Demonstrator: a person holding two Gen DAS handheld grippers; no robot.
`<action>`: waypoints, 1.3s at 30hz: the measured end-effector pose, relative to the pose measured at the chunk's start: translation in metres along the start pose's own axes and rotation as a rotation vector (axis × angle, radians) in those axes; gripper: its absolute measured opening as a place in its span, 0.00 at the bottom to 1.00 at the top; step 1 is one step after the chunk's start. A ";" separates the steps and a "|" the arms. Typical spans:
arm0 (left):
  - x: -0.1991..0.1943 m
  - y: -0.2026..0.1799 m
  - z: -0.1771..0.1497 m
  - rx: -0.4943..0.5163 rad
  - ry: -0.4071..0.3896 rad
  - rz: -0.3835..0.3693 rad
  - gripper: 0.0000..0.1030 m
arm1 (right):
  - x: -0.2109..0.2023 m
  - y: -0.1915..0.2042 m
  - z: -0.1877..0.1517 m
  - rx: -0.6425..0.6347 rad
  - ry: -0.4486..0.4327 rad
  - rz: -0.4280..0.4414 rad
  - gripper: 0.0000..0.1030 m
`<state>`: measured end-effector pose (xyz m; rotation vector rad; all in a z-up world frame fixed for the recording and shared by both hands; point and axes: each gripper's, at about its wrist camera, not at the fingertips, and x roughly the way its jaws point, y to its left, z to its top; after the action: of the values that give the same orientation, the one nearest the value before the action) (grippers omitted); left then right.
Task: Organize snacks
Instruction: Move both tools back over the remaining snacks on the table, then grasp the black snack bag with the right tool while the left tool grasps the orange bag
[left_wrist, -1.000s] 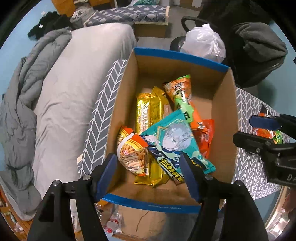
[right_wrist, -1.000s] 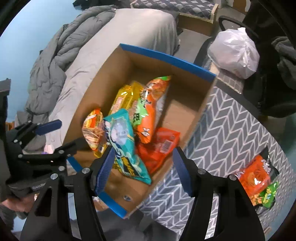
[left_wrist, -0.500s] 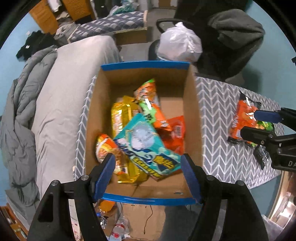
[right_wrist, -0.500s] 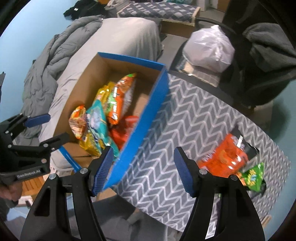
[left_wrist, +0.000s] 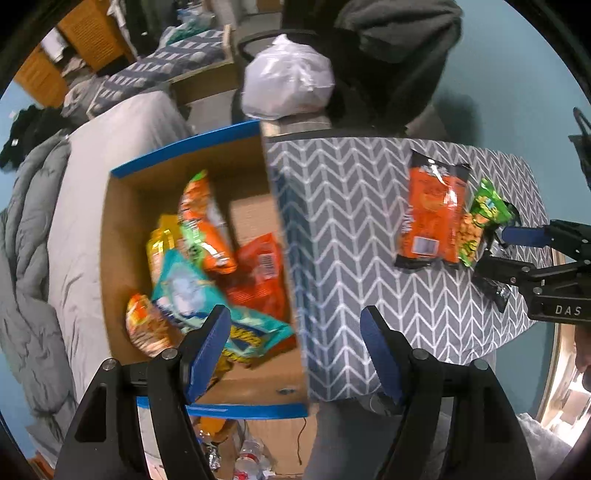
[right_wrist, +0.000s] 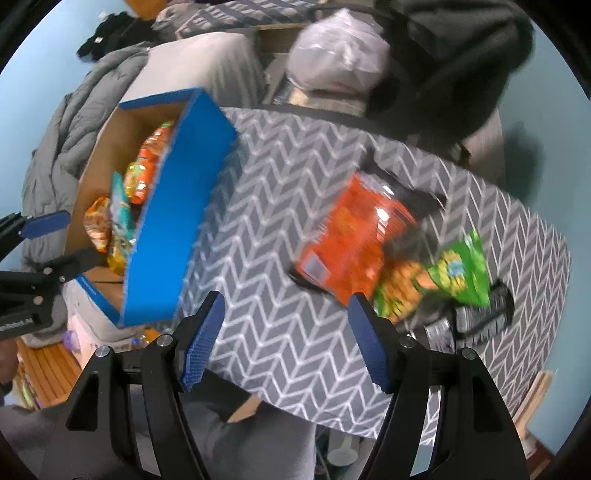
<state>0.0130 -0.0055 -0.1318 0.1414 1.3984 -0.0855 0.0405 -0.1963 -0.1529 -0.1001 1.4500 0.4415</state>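
Observation:
A cardboard box (left_wrist: 122, 229) with a blue rim holds several snack packs: a teal one (left_wrist: 192, 295), an orange one (left_wrist: 203, 229), a red one (left_wrist: 258, 280). On the chevron tablecloth (left_wrist: 351, 221) lie an orange-and-black bag (left_wrist: 428, 218), a green bag (left_wrist: 480, 221) and a dark wrapper (left_wrist: 495, 291). My left gripper (left_wrist: 293, 317) hangs open and empty over the box's right wall. My right gripper (right_wrist: 286, 301) is open above bare cloth, left of the orange bag (right_wrist: 354, 236) and green bag (right_wrist: 454, 269); the left wrist view shows the right gripper (left_wrist: 495, 249) beside the green bag.
A bed with a grey duvet (left_wrist: 26, 240) lies left of the box. A white plastic bag (left_wrist: 288, 85) and dark clothing (left_wrist: 391, 55) sit on a chair behind the table. Bottles (left_wrist: 251, 454) litter the floor below the box. The table's rounded edge (right_wrist: 369, 424) is close in front.
Both grippers have swept rightwards from above the box toward the table. The orange and green bags on the cloth have come into full view. Both grippers stay open and empty.

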 end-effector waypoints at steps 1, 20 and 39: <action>0.001 -0.006 0.002 0.009 0.002 -0.001 0.72 | 0.001 -0.010 -0.005 0.017 0.003 0.008 0.68; 0.056 -0.100 0.013 0.158 0.084 -0.002 0.72 | 0.022 -0.137 -0.062 0.115 0.035 -0.038 0.68; 0.098 -0.111 0.011 0.080 0.144 -0.027 0.72 | 0.075 -0.158 -0.077 0.072 0.126 -0.012 0.68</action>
<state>0.0246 -0.1145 -0.2317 0.1982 1.5414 -0.1565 0.0283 -0.3487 -0.2669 -0.0806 1.5871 0.3780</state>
